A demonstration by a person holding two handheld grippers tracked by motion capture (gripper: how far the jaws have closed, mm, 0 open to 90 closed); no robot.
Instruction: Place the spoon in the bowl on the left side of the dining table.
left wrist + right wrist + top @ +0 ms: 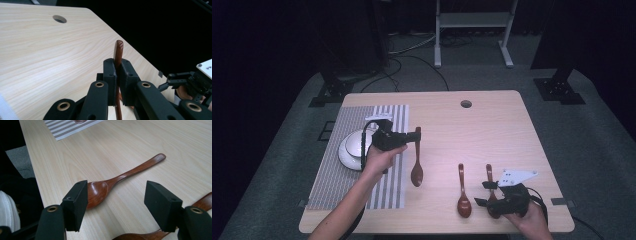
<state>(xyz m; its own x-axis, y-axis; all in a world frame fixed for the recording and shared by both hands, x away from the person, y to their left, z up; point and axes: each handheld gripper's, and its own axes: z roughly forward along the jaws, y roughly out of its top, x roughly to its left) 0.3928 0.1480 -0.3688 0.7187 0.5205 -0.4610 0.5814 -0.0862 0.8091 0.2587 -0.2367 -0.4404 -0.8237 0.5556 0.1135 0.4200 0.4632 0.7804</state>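
Observation:
My left gripper [416, 135] is shut on the upper handle of a brown wooden spoon [416, 165], whose bowl end points toward the person, just right of the placemat. In the left gripper view the handle [118, 52] sticks out past the pressed jaws of the left gripper [117, 72]. A second spoon [463, 192] lies on the table near the front edge, and a third spoon [490, 175] lies partly under my right gripper [485, 193]. In the right gripper view the right gripper [118, 195] stands open, with the second spoon [125, 175] lying flat just ahead and nothing pressed.
A white bowl [352, 147] sits on a grey striped placemat [337, 180] at the table's left. The wooden table [492, 130] has a round cable hole [466, 104] near its far edge. A metal stand [472, 30] and cables lie on the floor beyond.

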